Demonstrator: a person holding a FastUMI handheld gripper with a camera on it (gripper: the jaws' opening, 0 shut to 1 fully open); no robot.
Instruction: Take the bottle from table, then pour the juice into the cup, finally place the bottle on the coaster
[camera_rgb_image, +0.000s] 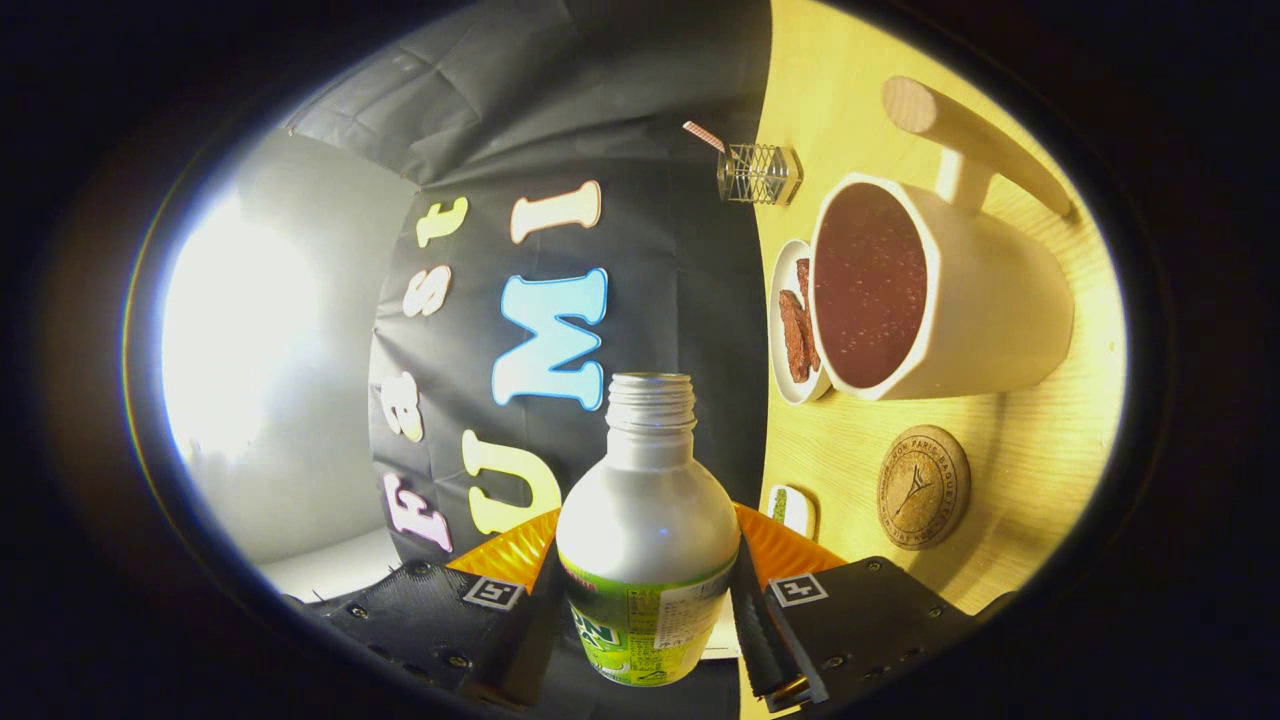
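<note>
bottle (647, 530) sits gripped in my claw (645, 615), both fingers pressed against its sides down at the labelled lower body, so the jaws are closed to the bottle's width and no further. it is a silvery metal bottle with a green and white label, its threaded neck bare and open with no cap on, and it is lifted off the table (1040, 450), with the whole view rolled sideways so the wooden tabletop stands up on my right. i cannot tell how much juice is left inside, since the metal wall hides it. beyond the fingers and off to the right is the cup (935, 290), a pale mug with a long wooden handle, and it holds dark reddish liquid with small specks or bubbles across the surface, filled well up toward the rim. touching or just behind the cup is a small white dish (785, 375) with brown strips of food in it. nearer my right finger lies the round cork coaster (922, 487), bare, apart from the cup. farther back stands a little wire holder (758, 173).
</note>
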